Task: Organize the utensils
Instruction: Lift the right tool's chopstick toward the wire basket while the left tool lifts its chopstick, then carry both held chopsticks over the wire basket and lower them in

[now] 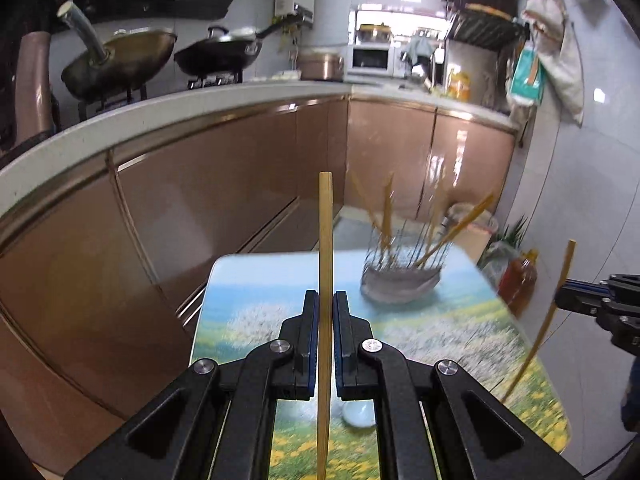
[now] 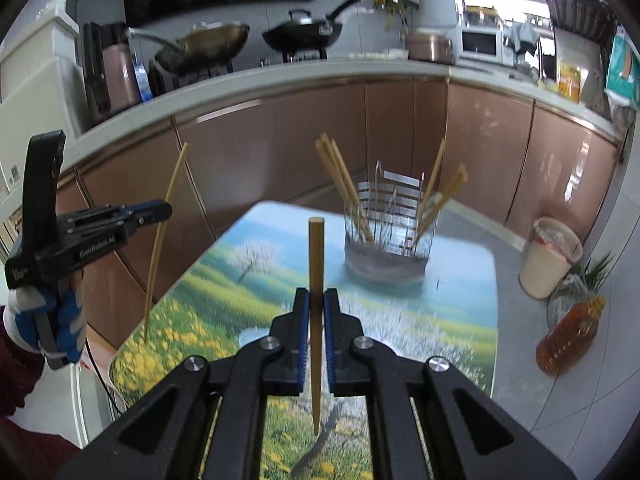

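My left gripper [image 1: 326, 300] is shut on one bamboo chopstick [image 1: 325, 240] held upright above the near part of the table [image 1: 460, 320]. My right gripper [image 2: 316, 300] is shut on another chopstick [image 2: 316, 264], also upright. Each gripper shows in the other's view: the right gripper [image 1: 560, 298] with its chopstick [image 1: 550, 320] at the right, the left gripper [image 2: 166, 210] with its chopstick [image 2: 164, 224] at the left. A wire utensil holder [image 2: 386, 236] with several chopsticks stands at the far end of the table; it also shows blurred in the left wrist view [image 1: 404, 268].
A white spoon [image 1: 358, 414] lies on the table below my left gripper. Brown kitchen cabinets [image 2: 304, 144] run behind the table. An oil bottle [image 2: 568, 340] and a white bin [image 2: 550, 256] stand on the floor at the right.
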`<state>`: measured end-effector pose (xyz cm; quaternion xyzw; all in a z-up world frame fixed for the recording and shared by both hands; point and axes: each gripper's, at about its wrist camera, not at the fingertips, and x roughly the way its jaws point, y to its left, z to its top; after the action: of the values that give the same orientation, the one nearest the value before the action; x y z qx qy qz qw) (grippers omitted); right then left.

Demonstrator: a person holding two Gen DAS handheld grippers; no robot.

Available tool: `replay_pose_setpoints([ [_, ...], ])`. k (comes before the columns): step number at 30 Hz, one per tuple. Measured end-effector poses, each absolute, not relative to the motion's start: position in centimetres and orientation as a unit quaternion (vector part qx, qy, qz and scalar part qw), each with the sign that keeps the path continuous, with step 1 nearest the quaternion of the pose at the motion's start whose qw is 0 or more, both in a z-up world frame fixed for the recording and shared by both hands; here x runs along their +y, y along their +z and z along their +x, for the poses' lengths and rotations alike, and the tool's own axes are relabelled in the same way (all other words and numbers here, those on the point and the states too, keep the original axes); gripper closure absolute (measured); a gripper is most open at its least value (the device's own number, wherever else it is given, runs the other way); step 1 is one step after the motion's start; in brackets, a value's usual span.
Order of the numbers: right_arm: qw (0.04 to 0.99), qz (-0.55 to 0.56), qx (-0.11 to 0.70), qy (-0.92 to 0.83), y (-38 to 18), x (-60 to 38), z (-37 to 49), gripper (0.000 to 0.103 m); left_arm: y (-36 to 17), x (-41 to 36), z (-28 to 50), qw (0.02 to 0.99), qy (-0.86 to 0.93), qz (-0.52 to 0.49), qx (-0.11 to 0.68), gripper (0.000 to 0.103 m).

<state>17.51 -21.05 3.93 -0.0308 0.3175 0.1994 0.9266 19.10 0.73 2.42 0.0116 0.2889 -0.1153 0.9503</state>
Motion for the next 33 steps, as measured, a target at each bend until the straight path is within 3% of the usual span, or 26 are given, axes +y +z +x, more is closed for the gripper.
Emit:
replay_pose_setpoints([
  [11, 0.965, -0.02, 0.2, 0.171, 14.7, -22.6, 22.6, 0.097, 12.2, -3.9, 23.7, 0.96, -0.188, -0.057, 0.2, 0.097],
  [16, 0.975, -0.006, 0.163, 0.151, 16.7, -23.9, 26.3, 0.097, 14.2, -6.6, 27.7, 0.962, -0.202, -0.096, 0.158, 0.097],
  [33, 0.973, 0.029, 0.169, 0.153, 8.5, -28.5, 39.0, 0.097, 4.2, -13.6, 40.4, 0.972, -0.128, -0.11, 0.165, 0.097],
])
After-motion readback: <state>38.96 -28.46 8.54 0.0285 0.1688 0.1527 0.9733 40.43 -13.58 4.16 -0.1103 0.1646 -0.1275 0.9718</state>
